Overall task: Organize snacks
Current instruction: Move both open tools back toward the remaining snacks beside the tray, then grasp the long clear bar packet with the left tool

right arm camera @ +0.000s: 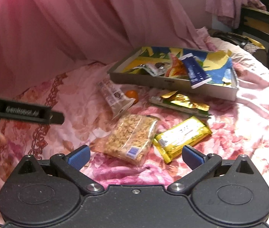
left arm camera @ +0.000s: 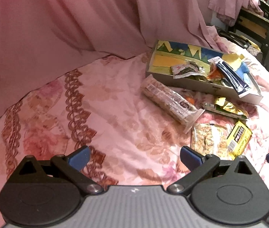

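A shallow grey tray (left arm camera: 187, 81) (right arm camera: 153, 81) with a colourful lining lies on the floral bedspread and holds several snack packets and a dark blue tube (left arm camera: 231, 74) (right arm camera: 195, 70). In front of it lie a long clear biscuit sleeve (left arm camera: 170, 100) (right arm camera: 113, 95), a small orange fruit (right arm camera: 132, 94), a gold and green packet (left arm camera: 227, 108) (right arm camera: 182, 102), a clear bag of puffed snack (left arm camera: 208, 140) (right arm camera: 130, 138) and a yellow bar (left arm camera: 239, 136) (right arm camera: 182, 136). My left gripper (left arm camera: 135, 157) is open above bare bedspread. My right gripper (right arm camera: 135, 155) is open, just short of the clear bag and yellow bar.
Pink draped fabric (left arm camera: 67, 22) rises behind the bedspread on the left. A dark wooden piece of furniture (left arm camera: 256, 24) stands at the back right, with pink cloth hanging by it. The body of the left gripper (right arm camera: 24, 112) shows at the left edge of the right wrist view.
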Available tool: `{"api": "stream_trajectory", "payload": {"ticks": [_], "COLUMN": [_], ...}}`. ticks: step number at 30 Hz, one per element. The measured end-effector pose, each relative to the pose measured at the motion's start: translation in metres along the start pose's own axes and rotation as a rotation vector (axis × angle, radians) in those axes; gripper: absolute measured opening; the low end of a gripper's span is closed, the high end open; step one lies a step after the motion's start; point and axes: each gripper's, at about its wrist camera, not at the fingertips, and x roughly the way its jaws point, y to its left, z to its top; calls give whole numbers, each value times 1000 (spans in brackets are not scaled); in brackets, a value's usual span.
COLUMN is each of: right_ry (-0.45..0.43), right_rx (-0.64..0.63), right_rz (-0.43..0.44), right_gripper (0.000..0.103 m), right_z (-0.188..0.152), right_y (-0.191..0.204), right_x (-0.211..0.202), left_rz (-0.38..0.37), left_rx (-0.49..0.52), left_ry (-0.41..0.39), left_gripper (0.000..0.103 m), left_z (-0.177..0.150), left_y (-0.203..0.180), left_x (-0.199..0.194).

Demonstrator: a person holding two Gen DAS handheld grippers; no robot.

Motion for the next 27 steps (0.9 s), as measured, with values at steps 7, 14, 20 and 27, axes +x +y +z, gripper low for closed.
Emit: {"api": "stream_trajectory", "payload": {"ticks": [7,14,20,27], "right_ry": [21,37,43,46], "right_rx": [-8,2,-32,-31], "right_rz": [-6,-21,-22,-35], "right_gripper": [102,102,102,102], "right_z": [0,0,2,7], "right_y": [11,13,23,21], "right_x": [20,38,55,69], "left_rz": [-41,-133,-256,-308], "left_rx": [14,-50,-112,-159], "left_ry": [-5,-11,-49,-57], "left_gripper": [103,103,103,103], "left_z": [16,31,45,63], "left_y": [3,7,6,-5], "left_x": [18,36,57,94]}}
